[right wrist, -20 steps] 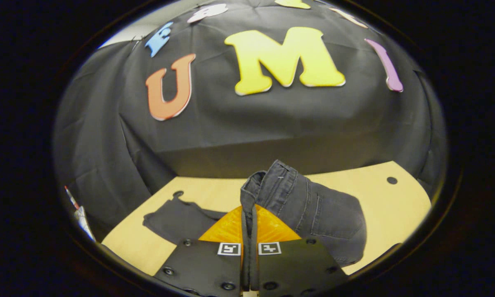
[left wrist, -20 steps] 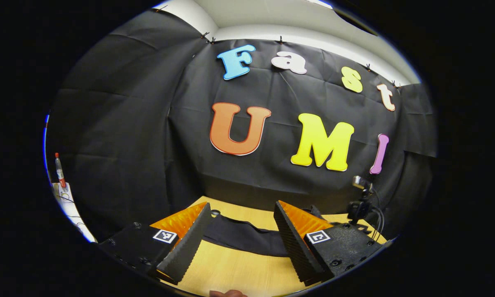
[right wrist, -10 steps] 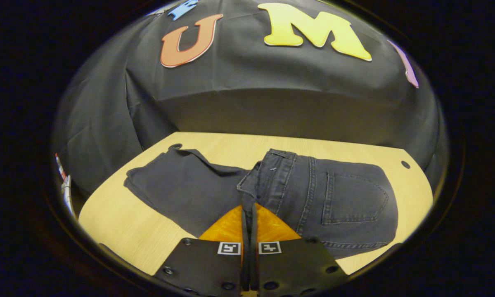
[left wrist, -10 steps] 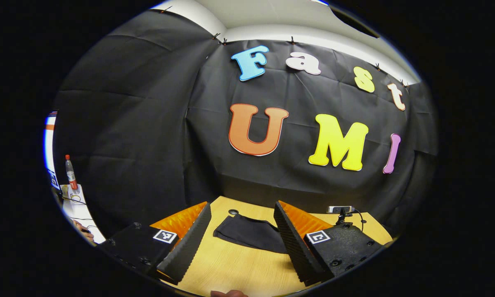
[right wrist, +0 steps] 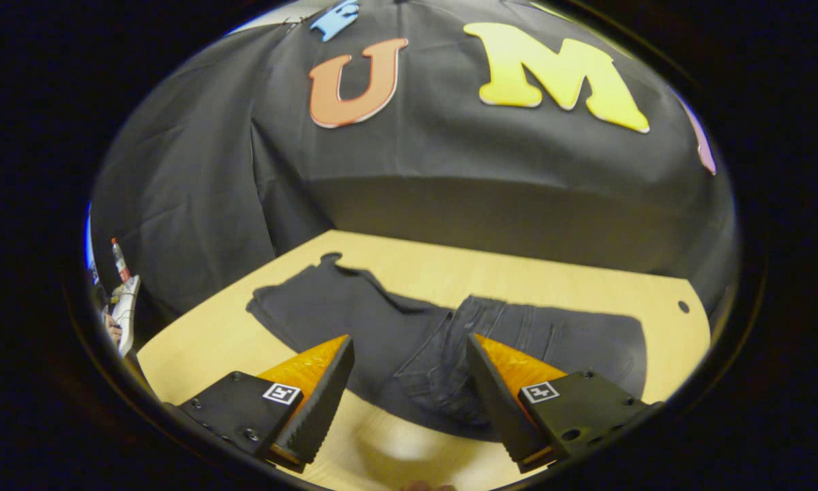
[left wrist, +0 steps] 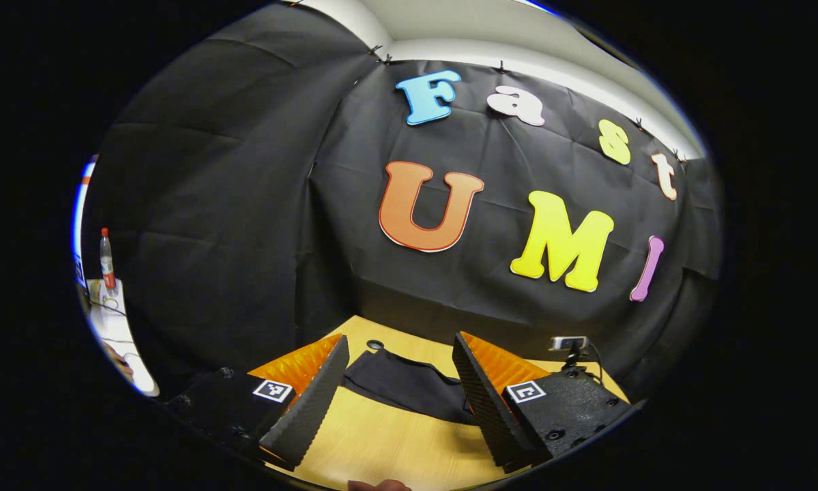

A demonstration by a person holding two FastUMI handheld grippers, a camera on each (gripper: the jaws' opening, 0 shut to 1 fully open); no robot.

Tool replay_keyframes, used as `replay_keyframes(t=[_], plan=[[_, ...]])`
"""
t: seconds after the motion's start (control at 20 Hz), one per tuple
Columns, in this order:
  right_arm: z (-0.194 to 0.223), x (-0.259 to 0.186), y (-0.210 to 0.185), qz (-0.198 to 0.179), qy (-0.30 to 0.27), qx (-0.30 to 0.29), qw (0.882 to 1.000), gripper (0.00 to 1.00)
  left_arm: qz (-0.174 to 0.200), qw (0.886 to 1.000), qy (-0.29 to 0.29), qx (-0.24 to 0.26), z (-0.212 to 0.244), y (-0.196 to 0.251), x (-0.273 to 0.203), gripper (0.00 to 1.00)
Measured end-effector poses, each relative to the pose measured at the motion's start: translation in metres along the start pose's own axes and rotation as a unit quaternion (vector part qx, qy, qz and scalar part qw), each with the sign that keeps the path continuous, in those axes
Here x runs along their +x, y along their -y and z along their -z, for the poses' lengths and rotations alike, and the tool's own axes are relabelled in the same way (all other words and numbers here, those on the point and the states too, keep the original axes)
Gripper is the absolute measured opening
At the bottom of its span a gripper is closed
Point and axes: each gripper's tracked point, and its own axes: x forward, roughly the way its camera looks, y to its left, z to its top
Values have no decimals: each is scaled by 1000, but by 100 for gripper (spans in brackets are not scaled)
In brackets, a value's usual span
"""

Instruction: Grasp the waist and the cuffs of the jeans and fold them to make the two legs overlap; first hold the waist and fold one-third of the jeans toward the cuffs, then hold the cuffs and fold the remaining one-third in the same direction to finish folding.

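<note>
Dark grey jeans (right wrist: 409, 334) lie flat on the light wooden table (right wrist: 518, 273) in the right gripper view, legs stacked, the waist part (right wrist: 518, 334) folded over onto the legs at the right and the cuffs (right wrist: 293, 300) reaching left. My right gripper (right wrist: 409, 389) hovers open just above the folded waist edge, holding nothing. In the left gripper view the cuff end of the jeans (left wrist: 402, 382) lies on the table (left wrist: 388, 443) beyond my left gripper (left wrist: 398, 378), which is open and empty above the wood.
A small camera on a stand (left wrist: 569, 344) sits at the table's far right corner. A bottle (left wrist: 106, 251) stands on a side surface at the far left. The table has small round holes (right wrist: 683, 307) near its corners.
My right gripper has opened and let go of the waist, which now lies folded over the legs. It has drawn back a little. My left gripper stayed open and shifted only slightly.
</note>
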Motion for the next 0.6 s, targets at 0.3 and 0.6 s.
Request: replay_keyframes(t=[0.3,0.6], plan=[[-114,-77,67,40,123,3,992,98,-37,977,-111,-179,80,-27,49,98],[-170,-182,173,136,195,21,971,98,-68,884,-232,-400,169,-68,95,99]])
